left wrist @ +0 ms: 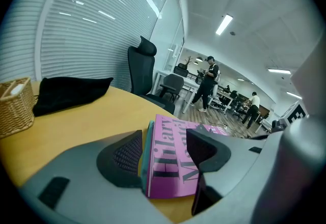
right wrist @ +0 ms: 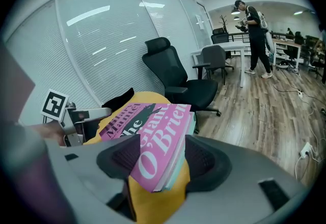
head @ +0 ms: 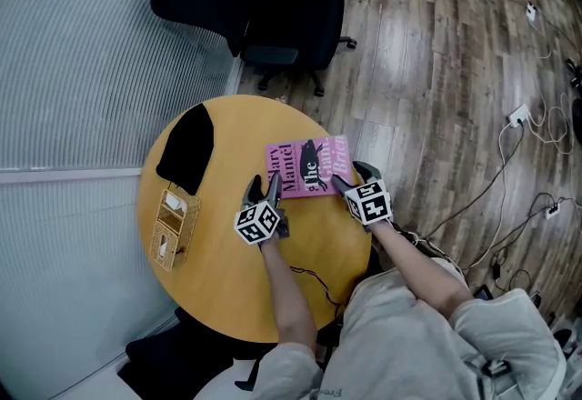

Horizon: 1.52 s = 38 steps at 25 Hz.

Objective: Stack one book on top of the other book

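The pink book (head: 307,167) lies on top of the teal book (left wrist: 144,157), and both lie flat on the round yellow table (head: 218,280), at the side near the wooden floor (head: 436,71). Only thin edges of the teal book show under the pink cover, so the two are almost in line. The pink cover has big black and white letters and a dark picture.

My left gripper (head: 264,194) stands at the near left corner of the stack. In the left gripper view its jaws are spread, and the corner of the two books is between them. One pad is just beside the teal edge and the other jaw stands over the pink cover.

My right gripper (head: 350,178) is at the near right corner. In the right gripper view its jaws are also spread, with the corner of the pink book and the teal edge (right wrist: 192,121) under it between the pads. The pads are very close to the edges. I cannot tell if they touch.

Farther on the table, well apart from the books, a black cloth (head: 188,148) lies near the window blinds, and a wicker basket (head: 173,225) stands beside it. A black office chair (head: 291,25) stands on the floor beyond the table. Far in the room a person (right wrist: 254,34) is standing.
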{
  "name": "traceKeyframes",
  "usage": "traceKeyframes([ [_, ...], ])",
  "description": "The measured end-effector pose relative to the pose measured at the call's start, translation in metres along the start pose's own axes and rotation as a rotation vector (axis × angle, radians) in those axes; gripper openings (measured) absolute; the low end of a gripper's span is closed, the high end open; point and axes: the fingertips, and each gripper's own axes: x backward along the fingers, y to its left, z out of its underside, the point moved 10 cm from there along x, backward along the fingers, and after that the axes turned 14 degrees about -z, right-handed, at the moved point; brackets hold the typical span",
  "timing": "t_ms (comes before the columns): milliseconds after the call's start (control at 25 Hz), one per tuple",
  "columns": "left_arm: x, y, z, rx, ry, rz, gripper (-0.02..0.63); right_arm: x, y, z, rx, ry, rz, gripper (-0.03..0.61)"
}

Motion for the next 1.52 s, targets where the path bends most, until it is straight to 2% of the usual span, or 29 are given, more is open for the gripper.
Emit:
traceKeyframes([
  [320,0.056,-0.035,0.014,-0.035,-0.046,-0.059,0.285,0.033,-0.007,0.001,0.061,-0.003,-0.086,0.272],
  [680,0.114,-0.081,0.052,0.040,-0.097,-0.107,0.285,0.055,-0.006,0.015,0.111,0.010,-0.178,0.272],
  [920,0.152,-0.102,0.080,0.111,-0.125,-0.123,0.285,0.070,0.008,0.034,0.184,0.040,-0.239,0.272],
  [1200,0.196,-0.130,0.103,0.150,-0.179,-0.141,0.285,0.103,0.027,0.052,0.233,0.020,-0.269,0.271],
  [1520,0.238,-0.159,0.138,0.126,-0.186,-0.128,0.285,0.145,0.045,0.078,0.283,-0.002,-0.286,0.270],
])
